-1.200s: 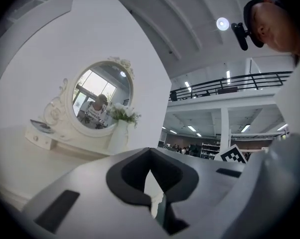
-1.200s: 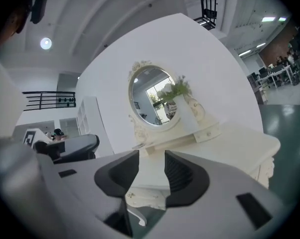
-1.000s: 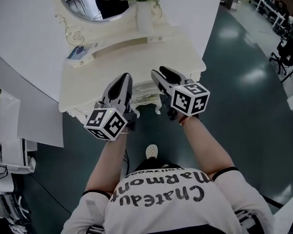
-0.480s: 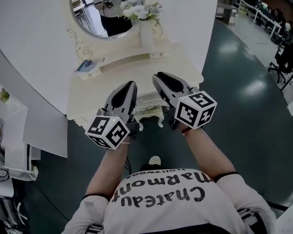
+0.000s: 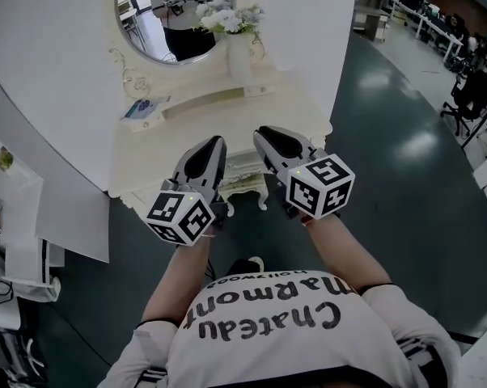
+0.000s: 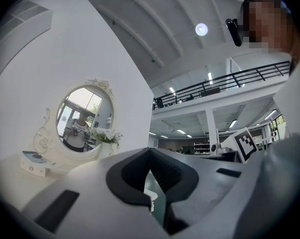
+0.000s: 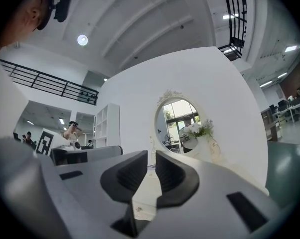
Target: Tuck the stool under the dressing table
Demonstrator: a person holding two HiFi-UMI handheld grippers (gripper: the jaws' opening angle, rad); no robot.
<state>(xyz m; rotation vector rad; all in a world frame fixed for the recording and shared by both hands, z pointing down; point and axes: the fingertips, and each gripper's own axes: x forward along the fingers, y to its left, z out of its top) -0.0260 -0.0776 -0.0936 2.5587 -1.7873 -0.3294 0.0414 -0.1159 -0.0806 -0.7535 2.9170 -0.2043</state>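
The cream dressing table (image 5: 150, 160) stands against the white wall under its oval mirror (image 5: 158, 18). The carved cream stool (image 5: 245, 178) sits tucked beneath the table's front edge, and only its apron and legs show between my grippers. My left gripper (image 5: 213, 142) hovers above that edge, shut and empty; its tips (image 6: 150, 159) point level toward the mirror (image 6: 81, 119). My right gripper (image 5: 269, 133) floats beside it, its jaws closing to a narrow gap (image 7: 151, 159) with nothing between them. Neither gripper touches the stool.
A white vase of flowers (image 5: 239, 47) and a small box (image 5: 142, 107) stand on the table's raised shelf. White shelving (image 5: 13, 217) is at the left. Dark green floor (image 5: 389, 160) lies to the right, with office chairs (image 5: 470, 91) farther off.
Both grippers have risen and drawn back a little from the table. The right jaws have narrowed. More of the mirror is in view at the top.
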